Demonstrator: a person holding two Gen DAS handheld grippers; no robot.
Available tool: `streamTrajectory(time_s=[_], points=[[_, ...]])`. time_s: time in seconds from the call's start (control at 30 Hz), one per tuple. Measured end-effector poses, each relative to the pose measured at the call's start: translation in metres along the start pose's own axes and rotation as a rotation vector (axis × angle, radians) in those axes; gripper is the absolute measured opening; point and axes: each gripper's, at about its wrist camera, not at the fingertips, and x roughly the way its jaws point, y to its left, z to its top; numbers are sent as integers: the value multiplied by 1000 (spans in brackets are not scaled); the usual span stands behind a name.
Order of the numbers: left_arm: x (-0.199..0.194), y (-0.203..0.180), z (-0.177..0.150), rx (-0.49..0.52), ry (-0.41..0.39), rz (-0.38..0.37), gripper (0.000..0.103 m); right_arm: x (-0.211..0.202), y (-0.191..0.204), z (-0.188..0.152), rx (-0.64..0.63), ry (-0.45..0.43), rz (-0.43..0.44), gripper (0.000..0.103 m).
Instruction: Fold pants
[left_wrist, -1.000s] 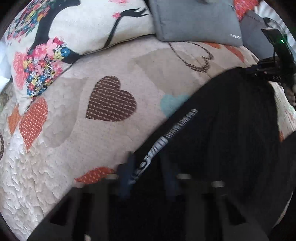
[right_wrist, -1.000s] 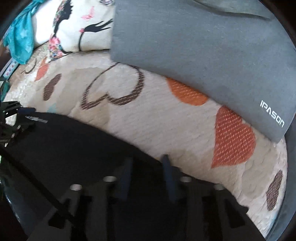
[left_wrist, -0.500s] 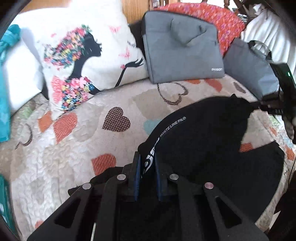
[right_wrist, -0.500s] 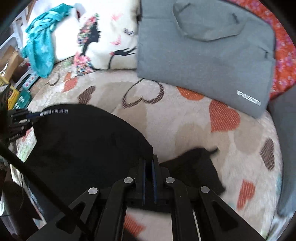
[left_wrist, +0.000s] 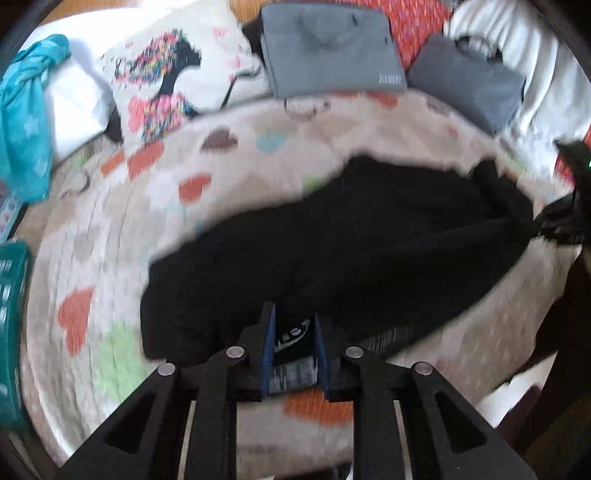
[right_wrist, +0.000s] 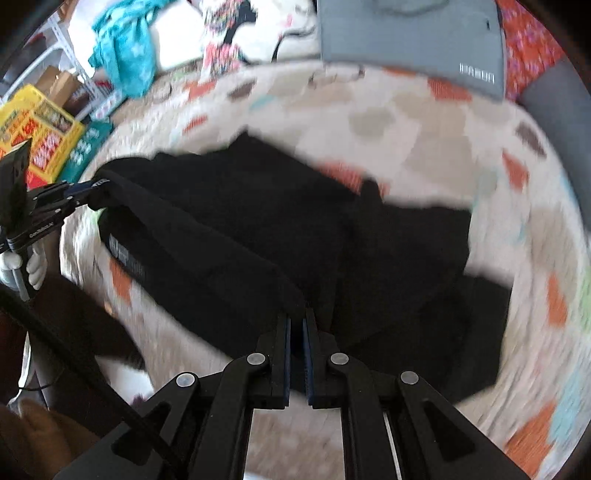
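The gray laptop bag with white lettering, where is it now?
The gray laptop bag lies at the far edge of the heart-patterned quilt, top centre in the left wrist view, between the printed pillow and a second gray bag, beyond the black pants.

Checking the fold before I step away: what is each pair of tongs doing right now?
Left tongs: jaws opening, the waistband of the black pants between them.
Right tongs: shut on the black pants.

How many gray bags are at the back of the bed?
2: one bag beside the pillow, another bag to its right. More may be hidden.
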Motion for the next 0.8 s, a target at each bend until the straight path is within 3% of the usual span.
streamTrajectory(time_s=[0.13,0.23,0.33,0.47,0.57,0.67,0.77,0.8], points=[[-9,-4,-33,-25,48,24,22,2,3,-19,35,24,-50,13],[-32,13,-48,-109,20,9,22,-13,-1,-28,69,25,-83,24],[-60,37,-56,-210,-40,-17,22,-41,-13,-31,108,-34,-122,26],[-78,58,-45,-329,-130,-68,28,-63,-20,-15,140,-132,-200,32],[-72,59,-21,-384,-181,-70,38,-50,0,14,108,-172,-223,41],[-49,50,9,-441,-215,-137,39,-15,30,41,23,-156,-353,45],[-17,37,24,-448,-204,-133,40,31,45,59,-47,-95,-577,42],[-3,32,27,-448,-171,-125,40,42,43,59,-68,-73,-645,24]])
